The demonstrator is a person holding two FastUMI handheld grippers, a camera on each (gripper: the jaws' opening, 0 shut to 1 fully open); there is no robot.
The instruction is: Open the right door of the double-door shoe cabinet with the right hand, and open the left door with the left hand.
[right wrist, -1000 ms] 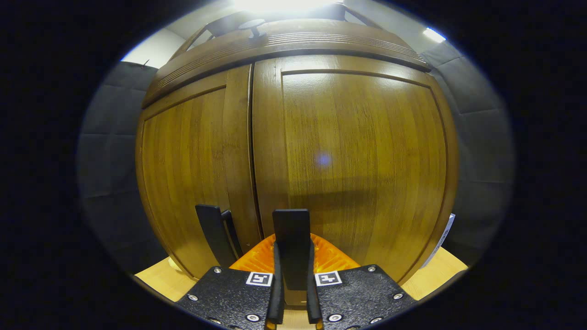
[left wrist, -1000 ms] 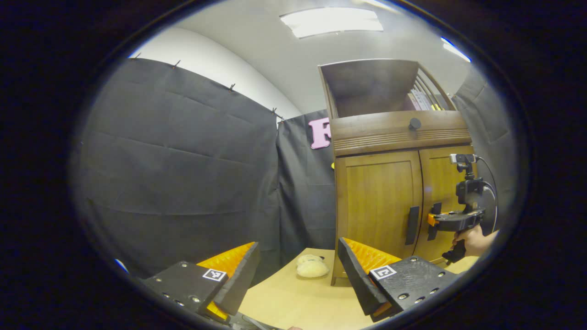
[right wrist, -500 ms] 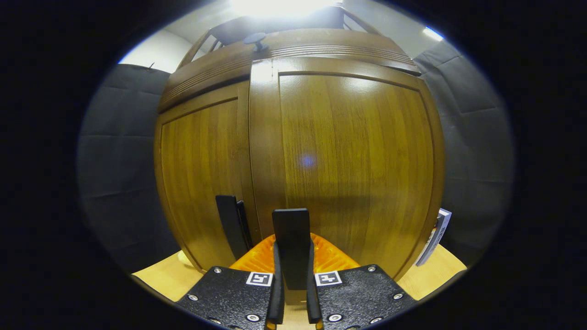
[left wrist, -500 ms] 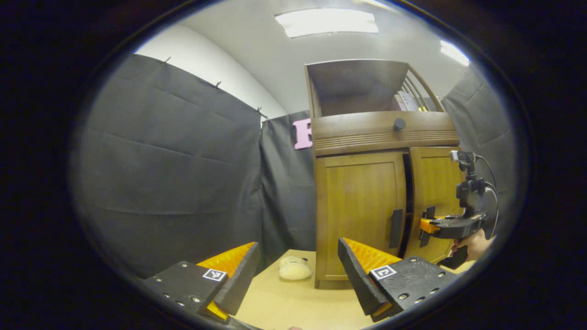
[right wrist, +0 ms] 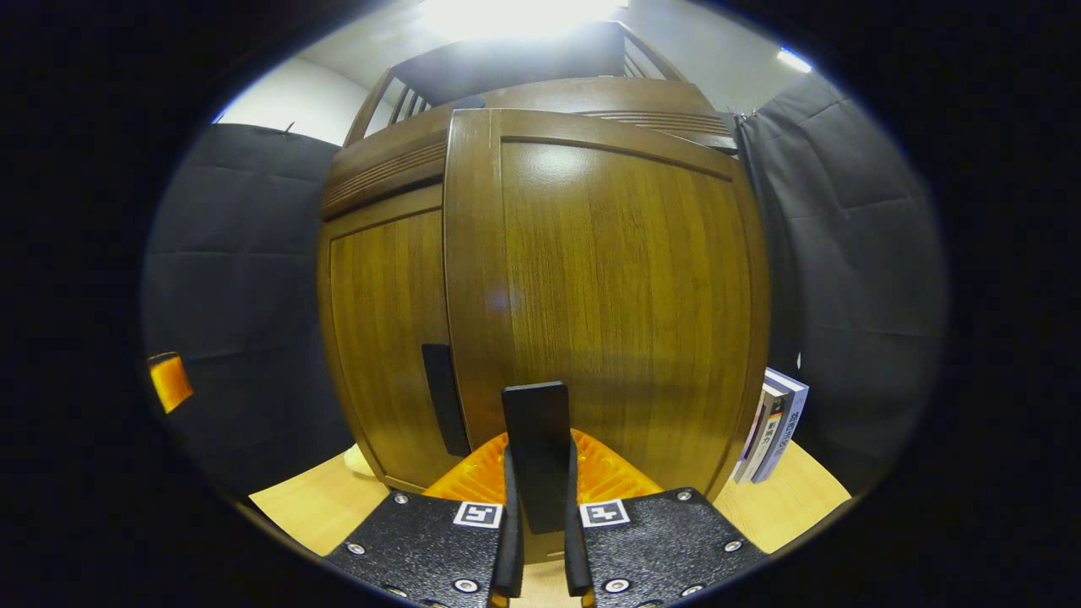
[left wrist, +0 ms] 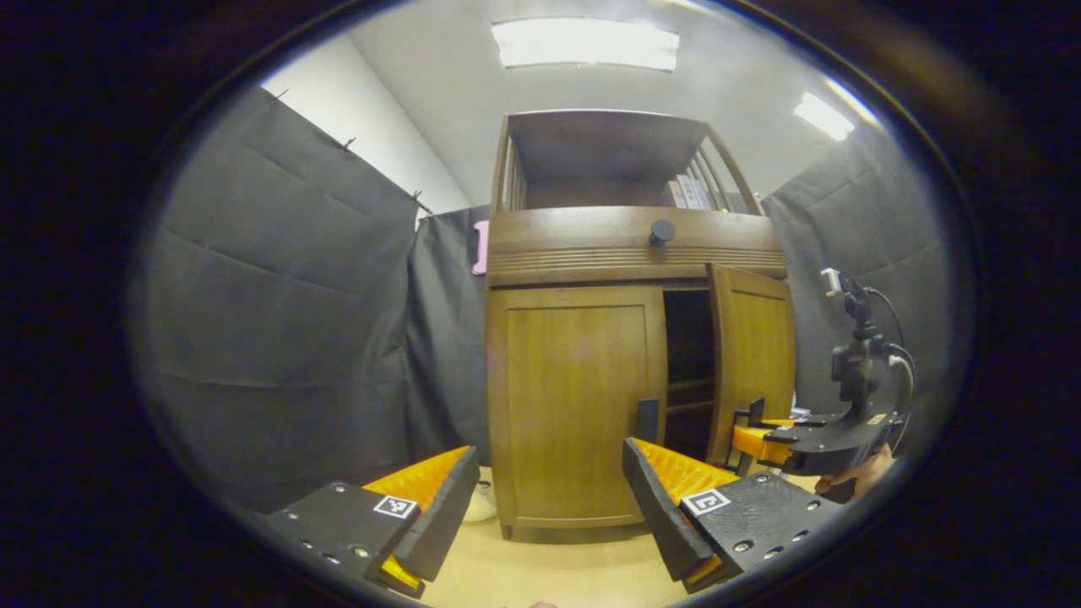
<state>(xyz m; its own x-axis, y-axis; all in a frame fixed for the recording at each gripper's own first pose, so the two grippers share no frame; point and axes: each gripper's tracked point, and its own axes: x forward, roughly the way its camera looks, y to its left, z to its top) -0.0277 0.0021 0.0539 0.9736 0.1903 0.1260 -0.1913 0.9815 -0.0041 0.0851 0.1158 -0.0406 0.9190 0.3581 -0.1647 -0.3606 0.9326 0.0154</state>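
Note:
The wooden shoe cabinet (left wrist: 633, 245) stands straight ahead in the left gripper view. Its left door (left wrist: 574, 405) is closed, with a dark vertical handle (left wrist: 647, 420) at its inner edge. Its right door (left wrist: 752, 355) stands partly open, showing a dark interior with shelves (left wrist: 688, 371). My right gripper (left wrist: 754, 432), held by a hand (left wrist: 857, 477), grips that door's handle. In the right gripper view, my right gripper (right wrist: 539, 473) is shut on the right door's handle (right wrist: 536, 439), in front of the right door (right wrist: 616, 287). My left gripper (left wrist: 549, 498) is open and empty, well short of the cabinet.
The cabinet sits on a light wooden table (left wrist: 540, 566). A pale fluffy item (left wrist: 483, 505) lies by the cabinet's left foot. Books (right wrist: 773, 431) stand to the right of the cabinet, more books (left wrist: 688, 192) sit on its top shelf. A round knob (left wrist: 662, 231) marks the drawer.
The right door has swung from closed to partly open, with my right gripper pulling its handle. My left gripper has shifted, so the cabinet now sits centred before it.

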